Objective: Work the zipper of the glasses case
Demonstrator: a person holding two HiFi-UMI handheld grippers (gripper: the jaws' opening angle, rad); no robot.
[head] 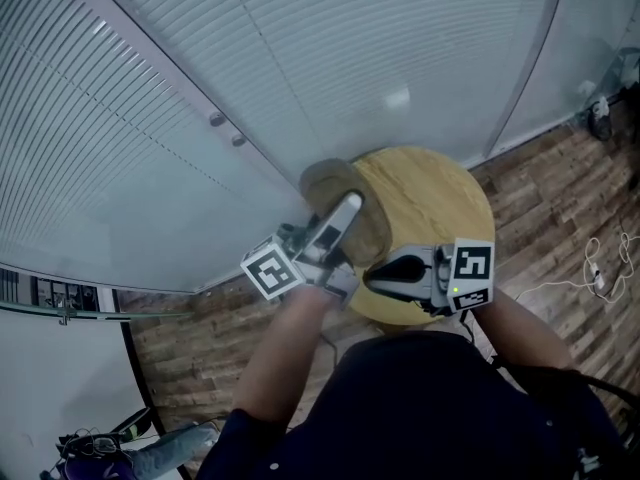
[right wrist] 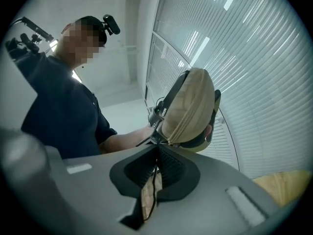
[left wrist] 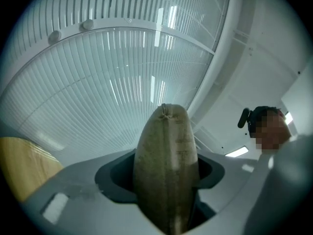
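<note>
Left tongs [head: 346, 214] clamped round glasses case [left wrist: 166, 146] over desk [head: 445, 193]; right tongs [right wrist: 155, 168] pinched shut on zipper pull [right wrist: 148, 196] at case's end.

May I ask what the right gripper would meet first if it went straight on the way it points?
Probably the glasses case, just beyond its jaws, which are shut on a tan strap; the exact gap is unclear.

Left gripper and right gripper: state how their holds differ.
The left gripper clamps the glasses case by its broad beige body; the right gripper pinches only the thin zipper pull. The left gripper's jaws stand wide apart around the case; the right gripper's jaws are nearly together. Both are shut on a part of the same case.
</note>
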